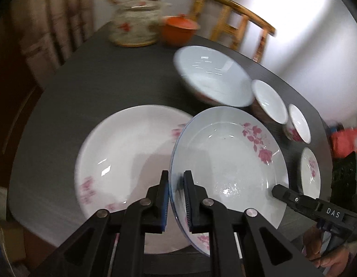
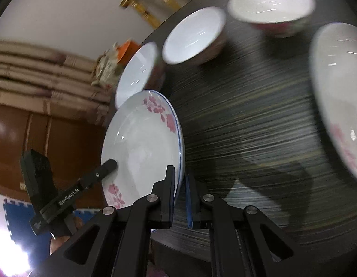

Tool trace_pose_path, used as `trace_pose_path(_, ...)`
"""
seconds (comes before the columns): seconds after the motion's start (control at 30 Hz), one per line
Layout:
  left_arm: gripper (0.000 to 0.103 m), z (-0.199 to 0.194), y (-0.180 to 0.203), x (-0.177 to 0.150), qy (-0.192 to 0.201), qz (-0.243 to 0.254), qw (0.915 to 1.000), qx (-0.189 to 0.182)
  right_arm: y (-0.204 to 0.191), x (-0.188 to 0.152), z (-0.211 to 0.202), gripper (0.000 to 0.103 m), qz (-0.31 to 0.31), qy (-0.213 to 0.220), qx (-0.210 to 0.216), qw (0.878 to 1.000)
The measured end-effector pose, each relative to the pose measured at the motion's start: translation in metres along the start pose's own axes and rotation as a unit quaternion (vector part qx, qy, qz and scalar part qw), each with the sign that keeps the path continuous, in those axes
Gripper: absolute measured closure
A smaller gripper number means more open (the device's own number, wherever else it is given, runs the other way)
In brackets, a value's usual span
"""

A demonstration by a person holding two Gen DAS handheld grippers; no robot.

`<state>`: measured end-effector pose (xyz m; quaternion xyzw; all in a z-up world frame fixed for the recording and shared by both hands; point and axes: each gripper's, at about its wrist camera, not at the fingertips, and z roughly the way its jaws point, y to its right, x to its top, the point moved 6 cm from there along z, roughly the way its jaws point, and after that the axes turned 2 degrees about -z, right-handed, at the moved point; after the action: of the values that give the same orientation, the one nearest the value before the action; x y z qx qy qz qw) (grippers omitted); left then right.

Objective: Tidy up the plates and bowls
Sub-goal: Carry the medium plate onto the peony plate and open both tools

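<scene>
A white plate with pink roses and a blue rim line (image 1: 227,161) is held off the dark table (image 1: 113,76) by both grippers. My left gripper (image 1: 175,198) is shut on its near-left rim. My right gripper (image 2: 179,196) is shut on the opposite rim, and the plate (image 2: 141,147) shows in the right wrist view. A larger rose plate (image 1: 125,161) lies on the table under and left of it. A large white bowl (image 1: 213,78), two smaller bowls (image 1: 269,100) (image 1: 298,123) and a small rose plate (image 1: 310,170) sit to the right.
A woven basket (image 1: 134,20) and an orange lidded pot (image 1: 178,28) stand at the table's far side. A bamboo chair (image 1: 234,20) is behind the table. Blue foam floor mats (image 2: 14,219) lie below the table edge.
</scene>
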<state>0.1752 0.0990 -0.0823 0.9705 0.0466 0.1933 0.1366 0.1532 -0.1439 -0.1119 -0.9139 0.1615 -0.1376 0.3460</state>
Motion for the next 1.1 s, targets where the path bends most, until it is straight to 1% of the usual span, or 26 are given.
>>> trace_pose_path(0.07, 0.091, -0.002, -0.018, -0.002, 0.006, -0.018, 0.9998, 0.008, -0.017, -0.003, 0.015, 0.094, -0.017, -0.013, 0.001, 1.000)
trace_pose_path(0.17, 0.091, -0.004, -0.038, -0.006, 0.011, -0.031, 0.9993, 0.017, -0.035, -0.010, 0.034, 0.094, -0.038, -0.031, -0.004, 0.999)
trace_pose_path(0.23, 0.091, -0.003, -0.050, -0.009, 0.011, -0.041, 0.9989, 0.021, -0.047, -0.011, 0.048, 0.094, -0.057, -0.041, -0.013, 0.997)
trace_pose_path(0.4, 0.090, 0.002, -0.069, -0.015, 0.012, -0.054, 0.9981, 0.028, -0.061, -0.013, 0.071, 0.094, -0.078, -0.057, -0.032, 0.995)
trace_pose_path(0.5, 0.088, 0.004, -0.070, -0.015, 0.015, -0.048, 0.9980, 0.038, -0.066, -0.011, 0.076, 0.093, -0.092, -0.060, -0.045, 0.993)
trace_pose_path(0.6, 0.089, 0.008, -0.068, -0.017, 0.016, -0.028, 0.9968, 0.073, -0.074, -0.007, 0.080, 0.093, -0.115, -0.056, -0.060, 0.990)
trace_pose_path(0.67, 0.089, 0.008, -0.067, -0.016, 0.023, -0.017, 0.9959, 0.086, -0.078, -0.006, 0.081, 0.093, -0.123, -0.056, -0.068, 0.988)
trace_pose_path(0.73, 0.089, 0.008, -0.069, -0.015, 0.027, -0.015, 0.9956, 0.088, -0.080, -0.006, 0.083, 0.093, -0.130, -0.059, -0.074, 0.987)
trace_pose_path(0.83, 0.089, 0.007, -0.071, -0.015, 0.030, -0.022, 0.9960, 0.081, -0.084, -0.006, 0.086, 0.093, -0.143, -0.056, -0.085, 0.984)
trace_pose_path(0.93, 0.089, 0.006, -0.072, -0.014, 0.032, -0.031, 0.9960, 0.078, -0.082, -0.006, 0.087, 0.093, -0.141, -0.057, -0.086, 0.985)
trace_pose_path(1.03, 0.088, -0.006, -0.074, -0.011, 0.056, -0.028, 0.9926, 0.104, -0.087, -0.006, 0.088, 0.092, -0.151, -0.055, -0.093, 0.983)
trace_pose_path(1.1, 0.085, -0.016, -0.075, -0.007, 0.074, -0.031, 0.9912, 0.105, -0.092, -0.007, 0.090, 0.091, -0.164, -0.051, -0.101, 0.980)
